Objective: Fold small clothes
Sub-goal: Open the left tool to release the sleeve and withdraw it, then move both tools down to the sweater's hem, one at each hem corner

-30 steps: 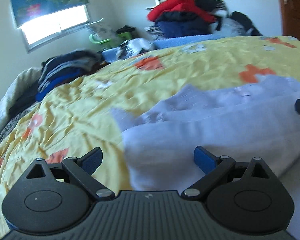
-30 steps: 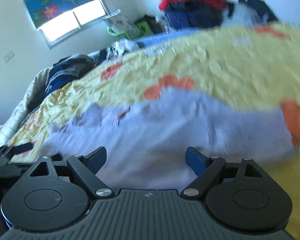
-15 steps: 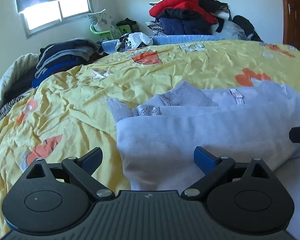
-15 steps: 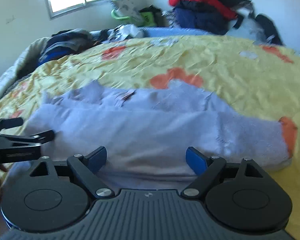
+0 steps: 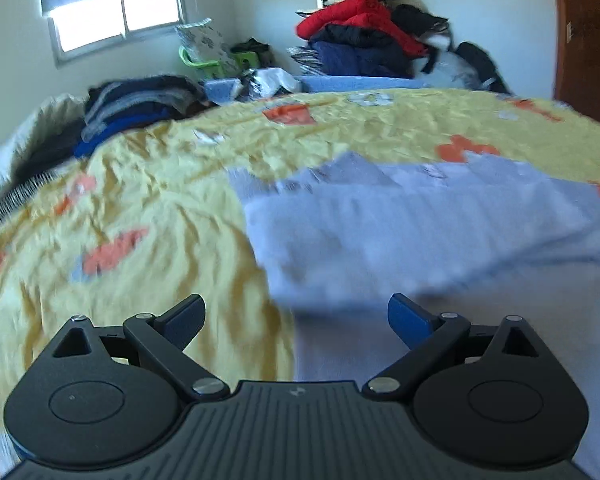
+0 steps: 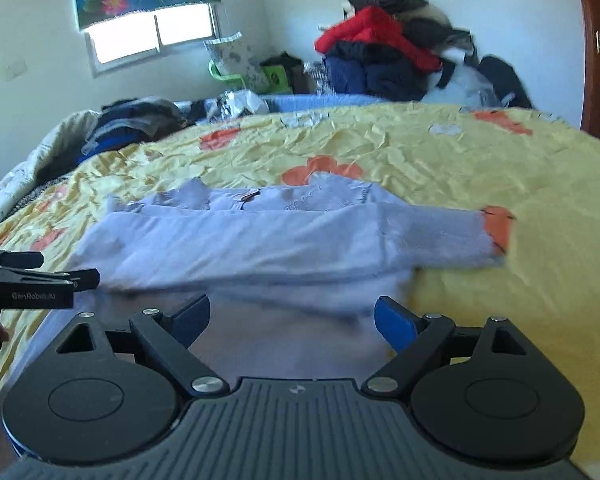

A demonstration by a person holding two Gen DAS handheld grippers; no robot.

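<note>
Left wrist view: the left gripper (image 5: 296,314) is wide open and holds nothing, with the yellow bed cover (image 5: 148,216) under one finger and the pale purple top (image 5: 400,228) under the other. The right gripper (image 6: 292,316) gapes wide too, empty, just above the top's near edge. The top lies folded across the bed. Far back sits a pile of coats (image 6: 384,56).

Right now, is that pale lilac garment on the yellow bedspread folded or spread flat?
Partly folded: the pale lilac garment has one layer doubled over another, lace neckline showing behind, on the yellow bedspread.
</note>
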